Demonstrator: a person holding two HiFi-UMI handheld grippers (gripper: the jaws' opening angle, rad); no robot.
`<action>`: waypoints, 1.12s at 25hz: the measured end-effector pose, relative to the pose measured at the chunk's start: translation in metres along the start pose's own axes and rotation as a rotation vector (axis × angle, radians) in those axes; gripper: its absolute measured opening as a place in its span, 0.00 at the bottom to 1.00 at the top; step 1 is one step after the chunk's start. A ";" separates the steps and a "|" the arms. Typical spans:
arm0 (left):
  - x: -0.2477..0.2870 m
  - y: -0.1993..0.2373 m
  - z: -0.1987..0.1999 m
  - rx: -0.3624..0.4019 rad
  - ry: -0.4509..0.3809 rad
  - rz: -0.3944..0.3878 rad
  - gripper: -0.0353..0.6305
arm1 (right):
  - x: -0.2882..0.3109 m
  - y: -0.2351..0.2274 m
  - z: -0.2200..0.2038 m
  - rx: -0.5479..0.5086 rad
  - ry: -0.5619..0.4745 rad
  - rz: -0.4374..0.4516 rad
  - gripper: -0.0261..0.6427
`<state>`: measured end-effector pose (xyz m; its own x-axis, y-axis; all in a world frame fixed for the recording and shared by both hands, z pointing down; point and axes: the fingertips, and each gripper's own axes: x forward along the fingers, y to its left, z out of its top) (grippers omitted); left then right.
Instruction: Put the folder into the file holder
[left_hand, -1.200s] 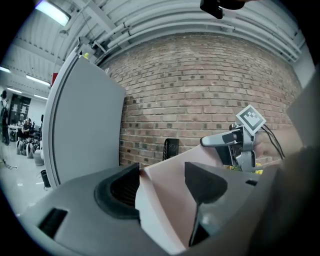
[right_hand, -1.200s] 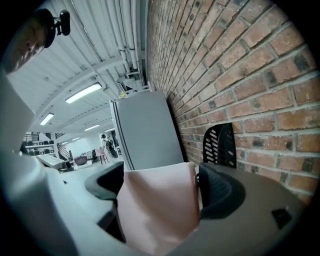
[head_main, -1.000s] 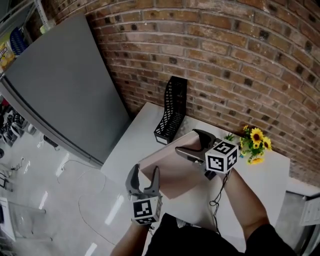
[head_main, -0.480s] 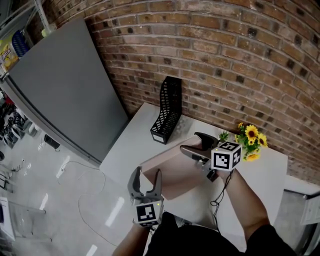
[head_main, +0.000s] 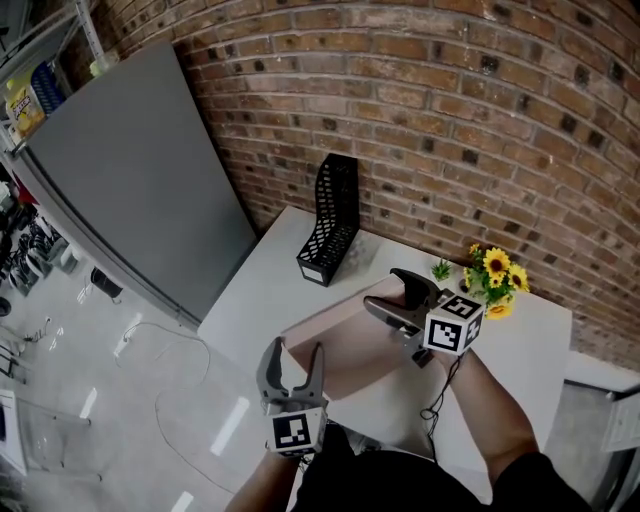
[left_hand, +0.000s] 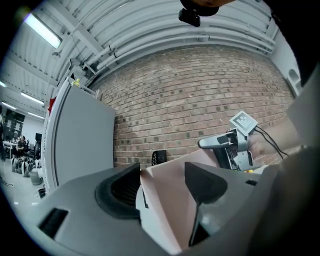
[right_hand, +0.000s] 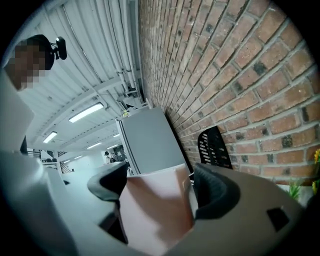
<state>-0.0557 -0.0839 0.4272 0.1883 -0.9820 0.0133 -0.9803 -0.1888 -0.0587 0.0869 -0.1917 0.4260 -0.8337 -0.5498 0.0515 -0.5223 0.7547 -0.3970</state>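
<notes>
A pale pink folder (head_main: 340, 345) hangs tilted over the white table (head_main: 265, 290), between my two grippers. My left gripper (head_main: 290, 358) is at the folder's near left corner. In the left gripper view the folder (left_hand: 170, 200) fills the gap between the jaws. My right gripper (head_main: 385, 290) lies rolled on its side at the far right edge. Its jaws have just been closing and bear on the folder (right_hand: 155, 210) from both sides. The black mesh file holder (head_main: 330, 215) stands upright at the table's back left, apart from the folder.
Yellow artificial flowers (head_main: 492, 280) stand at the back right, close to my right gripper. A brick wall (head_main: 480, 130) runs behind the table. A tall grey panel (head_main: 130, 170) leans to the left. A thin cable (head_main: 436, 392) trails from the right gripper.
Both grippers and the folder have drifted together a little to the right, away from the file holder and nearer the flowers. The folder stays between both pairs of jaws.
</notes>
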 end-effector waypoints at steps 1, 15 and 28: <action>-0.002 -0.001 0.001 -0.005 -0.007 -0.005 0.47 | -0.003 0.000 -0.001 -0.002 -0.011 0.007 0.67; -0.005 -0.006 0.004 -0.105 -0.053 -0.105 0.47 | -0.031 -0.003 -0.001 0.004 -0.132 0.106 0.51; 0.002 0.026 -0.033 -0.367 0.031 -0.249 0.50 | -0.034 0.012 -0.007 -0.008 -0.126 0.189 0.39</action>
<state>-0.0825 -0.0908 0.4586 0.4251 -0.9051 0.0129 -0.8628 -0.4008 0.3080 0.1079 -0.1611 0.4256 -0.8879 -0.4386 -0.1385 -0.3608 0.8509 -0.3818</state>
